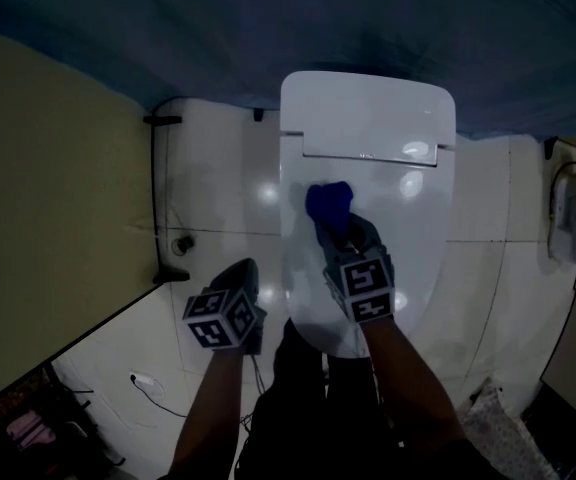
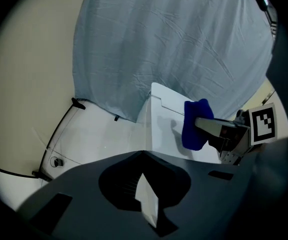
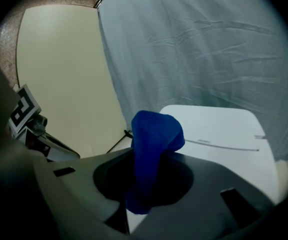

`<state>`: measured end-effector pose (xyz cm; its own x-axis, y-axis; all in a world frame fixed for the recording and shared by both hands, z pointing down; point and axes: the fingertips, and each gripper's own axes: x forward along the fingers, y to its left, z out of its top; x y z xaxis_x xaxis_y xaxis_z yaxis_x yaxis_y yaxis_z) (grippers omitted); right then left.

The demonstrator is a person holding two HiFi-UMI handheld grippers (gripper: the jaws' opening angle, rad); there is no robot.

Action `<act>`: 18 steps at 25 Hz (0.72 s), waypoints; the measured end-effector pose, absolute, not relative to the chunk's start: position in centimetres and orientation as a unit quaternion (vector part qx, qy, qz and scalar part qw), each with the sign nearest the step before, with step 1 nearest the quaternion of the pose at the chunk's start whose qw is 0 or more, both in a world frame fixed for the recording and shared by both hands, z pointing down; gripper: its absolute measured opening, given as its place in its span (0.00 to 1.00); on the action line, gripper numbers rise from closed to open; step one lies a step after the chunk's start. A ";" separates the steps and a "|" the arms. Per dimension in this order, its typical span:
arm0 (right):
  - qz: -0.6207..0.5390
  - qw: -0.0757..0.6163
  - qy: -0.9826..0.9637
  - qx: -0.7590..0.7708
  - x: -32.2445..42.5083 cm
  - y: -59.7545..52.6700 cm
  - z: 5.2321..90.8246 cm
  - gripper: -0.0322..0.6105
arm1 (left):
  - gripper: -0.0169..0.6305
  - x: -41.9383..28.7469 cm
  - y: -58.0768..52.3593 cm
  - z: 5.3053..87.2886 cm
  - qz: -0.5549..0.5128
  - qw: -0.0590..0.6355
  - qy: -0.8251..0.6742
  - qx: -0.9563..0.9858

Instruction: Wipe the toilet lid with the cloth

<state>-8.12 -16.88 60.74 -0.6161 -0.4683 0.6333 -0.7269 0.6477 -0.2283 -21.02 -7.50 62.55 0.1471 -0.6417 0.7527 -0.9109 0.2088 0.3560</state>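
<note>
Right claw (image 1: 338, 230) grips the bunched blue cloth (image 1: 328, 203) over the closed white plastic toilet lid (image 1: 408, 258), mid-lid and slightly left; whether it touches is unclear. The lid's long axis runs away from the person, with bare surface to the right and toward the hinge. Left claw (image 1: 241, 276) is narrow and empty, off the lid's left edge over the white tiled floor (image 1: 218, 208).
</note>
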 end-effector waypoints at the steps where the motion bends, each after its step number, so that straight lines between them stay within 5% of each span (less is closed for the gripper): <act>1: 0.247 0.273 -0.869 0.331 -10.0 -15.9 61.1 0.15 | 0.01 -21.3 -7.2 62.6 0.151 0.451 -0.635 0.609; 7: 0.272 0.316 -0.862 0.287 -15.8 -11.8 65.1 0.16 | 0.01 -21.2 -5.9 62.8 0.161 0.456 -0.619 0.619; 12: 0.233 0.381 -0.849 0.280 -15.3 -10.9 68.0 0.16 | 0.01 -20.9 -5.1 63.4 0.164 0.457 -0.612 0.624; 18: 0.253 0.379 -0.845 0.282 -12.9 -10.2 69.0 0.15 | 0.01 -20.8 -4.5 64.0 0.163 0.462 -0.618 0.615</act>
